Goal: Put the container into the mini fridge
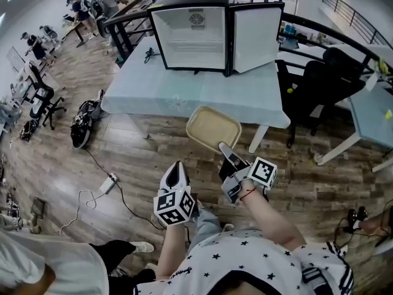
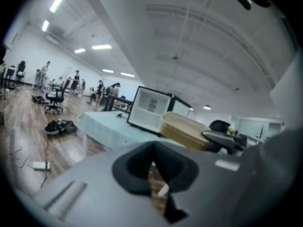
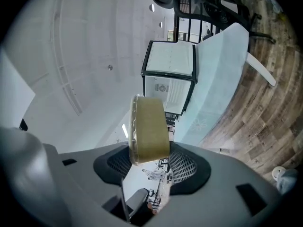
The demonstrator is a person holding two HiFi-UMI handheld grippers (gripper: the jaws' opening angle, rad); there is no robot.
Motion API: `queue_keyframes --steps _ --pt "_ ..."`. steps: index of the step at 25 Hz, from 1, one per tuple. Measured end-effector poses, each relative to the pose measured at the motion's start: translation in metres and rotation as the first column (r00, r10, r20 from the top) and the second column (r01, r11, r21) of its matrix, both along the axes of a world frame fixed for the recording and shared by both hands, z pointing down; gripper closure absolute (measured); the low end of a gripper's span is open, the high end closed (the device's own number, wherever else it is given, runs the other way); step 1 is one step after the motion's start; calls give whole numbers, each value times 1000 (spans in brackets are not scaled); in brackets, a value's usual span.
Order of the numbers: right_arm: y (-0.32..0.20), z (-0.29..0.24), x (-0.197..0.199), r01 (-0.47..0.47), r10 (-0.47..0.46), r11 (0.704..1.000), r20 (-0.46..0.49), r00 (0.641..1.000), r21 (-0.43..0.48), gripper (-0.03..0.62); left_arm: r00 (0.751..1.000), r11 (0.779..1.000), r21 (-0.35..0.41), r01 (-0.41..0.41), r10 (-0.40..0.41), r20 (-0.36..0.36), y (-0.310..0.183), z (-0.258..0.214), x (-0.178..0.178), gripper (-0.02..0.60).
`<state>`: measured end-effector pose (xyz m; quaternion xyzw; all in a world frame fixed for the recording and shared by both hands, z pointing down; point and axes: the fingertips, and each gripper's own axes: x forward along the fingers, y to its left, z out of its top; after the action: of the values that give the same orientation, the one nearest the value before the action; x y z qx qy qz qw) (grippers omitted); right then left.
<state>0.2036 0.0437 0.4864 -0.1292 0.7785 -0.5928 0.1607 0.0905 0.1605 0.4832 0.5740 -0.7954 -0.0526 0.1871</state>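
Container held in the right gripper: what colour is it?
The container is plain pale beige; the head view shows it best.

So the shallow beige plastic container [image 1: 213, 128], rectangular with rounded corners, is held up in the air, clamped at its near rim between the jaws of the right gripper [image 1: 225, 149]. From the head view it's seen open side up, roughly level. In the right gripper view the container [image 3: 149, 129] is seen edge-on between the pads. It's positioned just in front of the near edge of the pale blue table [image 1: 184, 97]. The black mini fridge [image 1: 190, 39] with a white interior is parked upright on that table, well apart from the container, with its door [image 1: 256, 35] swung wide open to the right.
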Motion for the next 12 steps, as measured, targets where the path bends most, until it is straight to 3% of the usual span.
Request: queue_keyframes --steps 4,12 --pt "-12 0 -13 -7 7 1000 17 1000 -8 364 1000 1000 -6 -8 8 -10 -11 4 -12 575" --pt "-61 -1 -64 -40 41 998 29 999 -41 364 1000 1000 -20 -6 5 -22 -54 4 -70 575"
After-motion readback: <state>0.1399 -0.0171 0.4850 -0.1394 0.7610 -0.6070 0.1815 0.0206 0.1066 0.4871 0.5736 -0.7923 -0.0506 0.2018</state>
